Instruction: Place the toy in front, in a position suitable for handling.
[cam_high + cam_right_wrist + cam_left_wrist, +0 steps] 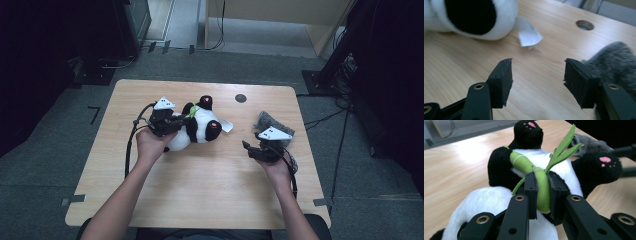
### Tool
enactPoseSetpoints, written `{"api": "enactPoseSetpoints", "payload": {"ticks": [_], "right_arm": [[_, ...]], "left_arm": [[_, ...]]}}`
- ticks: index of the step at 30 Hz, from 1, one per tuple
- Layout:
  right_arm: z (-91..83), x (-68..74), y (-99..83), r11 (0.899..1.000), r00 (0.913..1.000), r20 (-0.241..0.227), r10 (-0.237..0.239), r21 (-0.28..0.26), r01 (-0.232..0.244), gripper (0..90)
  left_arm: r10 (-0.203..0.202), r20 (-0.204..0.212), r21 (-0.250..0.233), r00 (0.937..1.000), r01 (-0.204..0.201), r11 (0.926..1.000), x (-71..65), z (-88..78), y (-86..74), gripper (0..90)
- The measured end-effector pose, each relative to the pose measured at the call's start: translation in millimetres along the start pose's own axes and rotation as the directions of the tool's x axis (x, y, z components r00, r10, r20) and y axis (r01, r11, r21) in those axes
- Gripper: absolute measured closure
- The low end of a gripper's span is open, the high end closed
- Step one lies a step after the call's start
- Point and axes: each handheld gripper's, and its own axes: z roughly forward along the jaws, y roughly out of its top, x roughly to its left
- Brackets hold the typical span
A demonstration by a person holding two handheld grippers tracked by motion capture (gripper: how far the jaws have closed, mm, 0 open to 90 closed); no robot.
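A black-and-white panda plush [201,126] lies on its back at the middle of the wooden table [200,190], paws with pink pads up. A green bamboo stalk [543,185] with leaves runs across its chest. My left gripper [180,122] comes in from the panda's left, and in the left gripper view its jaws [542,192] are shut on the lower end of that stalk. My right gripper [248,148] hovers low over bare wood to the right of the panda, open with nothing between its jaws [537,75].
A grey furry toy [270,123] lies just behind and to the right of my right gripper, close to its right jaw [617,56]. The panda's white tag [529,35] rests on the wood. A round cable hole [240,98] sits at the table's back.
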Motion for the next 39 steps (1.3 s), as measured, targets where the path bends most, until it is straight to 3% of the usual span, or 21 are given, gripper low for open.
{"api": "enactPoseSetpoints", "payload": {"ticks": [4, 5, 8, 10, 14, 21, 23, 26, 27, 30, 33, 39], "right_arm": [[-4.3, -10.1, -0.1, 0.999, 0.9990, 0.019, 0.040, -0.028, -0.039, 39.5], [-5.7, -17.0, -1.0, 0.997, 0.9972, 0.041, 0.063, -0.040, -0.061, 39.5], [-5.2, -24.2, -1.0, 0.995, 0.9942, 0.050, 0.096, -0.042, -0.094, 39.5], [-4.3, -28.7, 0.9, 0.995, 0.9925, 0.072, 0.099, -0.036, -0.096, 39.5], [-3.5, -36.9, 5.3, 0.994, 0.9903, 0.095, 0.101, -0.044, -0.097, 40.0], [1.8, -66.9, 5.2, 0.989, 0.9762, 0.161, 0.145, -0.010, -0.145, 40.5], [4.0, -77.4, 5.5, 0.987, 0.9721, 0.173, 0.158, 0.011, -0.163, 40.9], [8.3, -90.2, 4.5, 0.984, 0.9725, 0.163, 0.166, 0.028, -0.173, 41.2], [10.4, -91.9, 3.2, 0.985, 0.9702, 0.181, 0.161, 0.038, -0.170, 41.1], [17.4, -94.9, -3.0, 0.985, 0.9705, 0.199, 0.137, 0.077, -0.154, 41.3], [20.6, -100.0, -9.3, 0.984, 0.9633, 0.224, 0.148, 0.066, -0.167, 41.1], [27.5, -104.8, -17.4, 0.982, 0.9687, 0.221, 0.113, 0.121, -0.142, 43.0]], "left_arm": [[0.002, 0.032, 0.006, 0.9995, -0.003, 1.0000, -10.1, -0.6, -3.1, 79.4], [0.008, 0.055, 0.010, 0.9985, -0.009, 0.9999, -17.9, -0.8, -4.3, 79.4], [0.029, 0.082, 0.017, 0.9962, -0.030, 0.9994, -30.2, 0.8, -5.2, 79.3], [0.037, 0.105, 0.019, 0.9938, -0.039, 0.9990, -37.2, 2.8, -6.1, 79.2], [0.049, 0.111, 0.035, 0.9927, -0.053, 0.9980, -46.0, 8.7, -11.2, 78.7], [0.066, 0.105, 0.031, 0.9923, -0.069, 0.9971, -47.2, 7.6, -15.6, 71.4], [0.086, 0.077, 0.019, 0.9934, -0.087, 0.9960, -48.4, 5.8, -16.3, 58.0], [0.103, 0.053, 0.004, 0.9933, -0.103, 0.9947, -49.4, 2.5, -17.7, 47.4], [0.109, 0.048, 0.004, 0.9929, -0.109, 0.9940, -49.1, 1.8, -18.1, 43.7], [0.091, 0.058, -0.001, 0.9942, -0.091, 0.9959, -46.2, -0.5, -21.3, 39.2], [0.081, 0.061, -0.010, 0.9949, -0.081, 0.9967, -43.8, -3.3, -24.3, 35.9], [0.035, 0.081, -0.033, 0.9961, -0.032, 0.9989, -38.1, -9.2, -31.5, 32.5]]}}
